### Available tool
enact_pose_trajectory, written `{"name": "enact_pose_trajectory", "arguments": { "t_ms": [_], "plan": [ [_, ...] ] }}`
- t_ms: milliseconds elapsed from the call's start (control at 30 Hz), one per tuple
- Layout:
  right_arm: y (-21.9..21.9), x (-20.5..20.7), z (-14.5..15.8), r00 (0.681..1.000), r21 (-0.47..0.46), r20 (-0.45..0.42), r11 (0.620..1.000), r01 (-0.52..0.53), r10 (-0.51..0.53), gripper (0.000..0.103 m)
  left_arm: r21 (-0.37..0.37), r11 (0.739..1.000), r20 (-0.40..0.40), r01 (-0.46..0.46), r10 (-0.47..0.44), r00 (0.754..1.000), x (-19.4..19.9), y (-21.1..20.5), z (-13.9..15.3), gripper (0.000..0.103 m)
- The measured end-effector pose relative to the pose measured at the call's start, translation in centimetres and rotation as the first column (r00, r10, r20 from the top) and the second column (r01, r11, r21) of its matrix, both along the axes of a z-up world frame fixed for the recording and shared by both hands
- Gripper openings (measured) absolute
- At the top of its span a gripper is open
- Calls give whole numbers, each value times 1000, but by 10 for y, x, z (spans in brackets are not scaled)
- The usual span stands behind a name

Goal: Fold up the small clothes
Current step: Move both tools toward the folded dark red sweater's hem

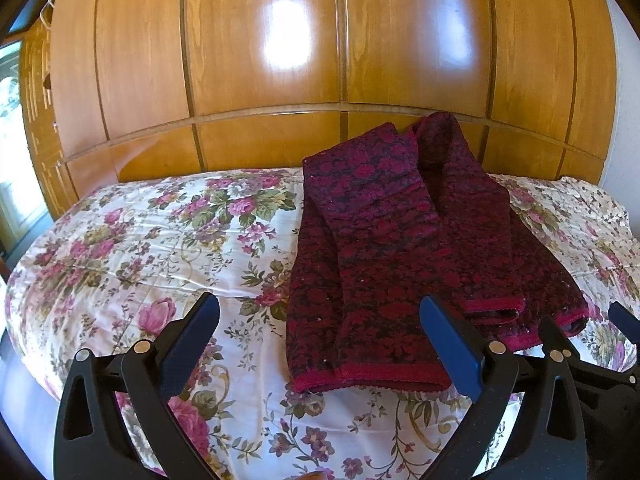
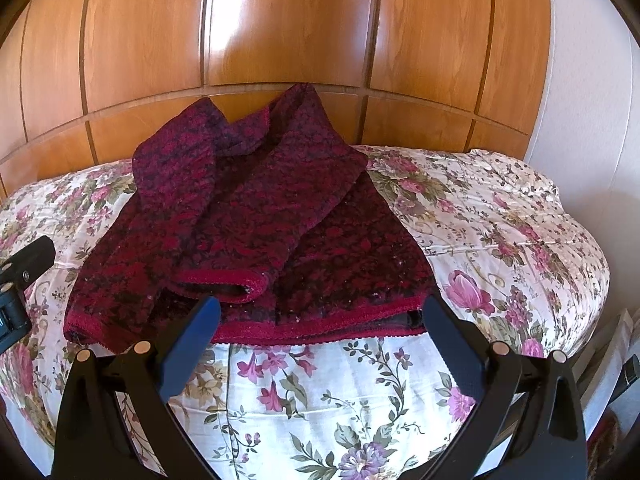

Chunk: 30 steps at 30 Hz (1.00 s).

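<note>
Nearest the left wrist camera, the left tool (image 1: 320, 314) is spread wide and holds nothing, its right finger overlapping the hem of the dark red garment (image 1: 384, 248) lying on the floral bedspread (image 1: 152, 240). From the right wrist, the right tool (image 2: 322, 314) likewise gapes empty just before the garment (image 2: 256, 232), whose far end is bunched against the wooden headboard (image 2: 280, 32).

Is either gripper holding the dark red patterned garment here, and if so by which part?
Nothing is held. The left gripper and right gripper are both open, short of the dark red patterned knit garment lying on the floral bedspread.
</note>
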State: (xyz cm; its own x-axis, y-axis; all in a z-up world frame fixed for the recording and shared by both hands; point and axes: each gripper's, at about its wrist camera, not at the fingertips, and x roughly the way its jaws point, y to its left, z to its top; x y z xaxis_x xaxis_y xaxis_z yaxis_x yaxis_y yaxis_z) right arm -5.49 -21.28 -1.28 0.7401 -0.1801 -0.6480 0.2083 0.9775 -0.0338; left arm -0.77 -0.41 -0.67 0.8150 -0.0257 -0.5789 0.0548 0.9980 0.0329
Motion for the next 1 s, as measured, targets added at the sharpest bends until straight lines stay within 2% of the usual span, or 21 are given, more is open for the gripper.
{"name": "enact_pose_trajectory", "arguments": {
  "t_ms": [800, 1000],
  "plan": [
    [-9, 8, -18, 998, 14, -57, 1000, 7, -6, 101, 31, 998, -44, 60, -59, 997, 3, -12, -16, 100],
    [-11, 10, -22, 998, 17, -66, 1000, 10, -9, 101, 47, 993, -44, 109, -107, 993, 1, -18, -18, 100]
  ]
}}
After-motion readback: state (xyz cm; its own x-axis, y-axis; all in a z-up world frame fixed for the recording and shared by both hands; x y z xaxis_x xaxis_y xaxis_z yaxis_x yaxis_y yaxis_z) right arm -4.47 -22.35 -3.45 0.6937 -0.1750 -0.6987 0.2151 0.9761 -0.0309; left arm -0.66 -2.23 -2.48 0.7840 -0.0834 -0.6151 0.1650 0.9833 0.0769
